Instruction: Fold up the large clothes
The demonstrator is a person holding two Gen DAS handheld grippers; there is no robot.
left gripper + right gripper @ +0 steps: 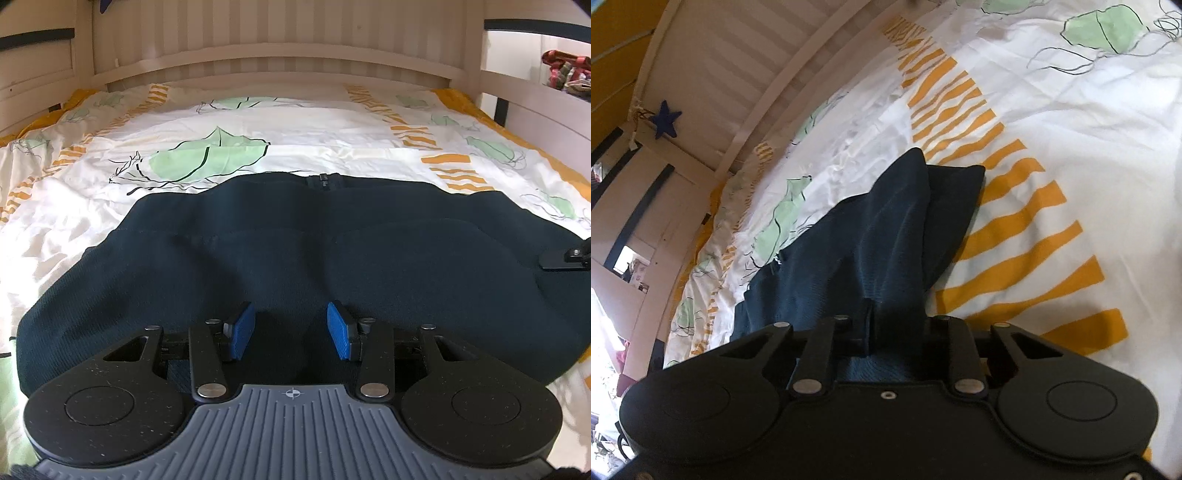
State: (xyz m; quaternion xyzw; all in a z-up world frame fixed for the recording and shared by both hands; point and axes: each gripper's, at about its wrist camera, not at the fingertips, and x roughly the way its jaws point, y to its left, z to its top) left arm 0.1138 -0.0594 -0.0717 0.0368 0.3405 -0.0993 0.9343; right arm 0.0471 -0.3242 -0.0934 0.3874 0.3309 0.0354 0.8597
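From the left wrist, the dark navy zip garment (295,240) lies spread on the patterned bedsheet (92,155); the left gripper (291,330) stands partly open over its near edge, cloth between its pads but unpinched. From the right wrist, the right gripper (897,325) has closed on a bunched fold; lifting evenly should keep the fold straight.
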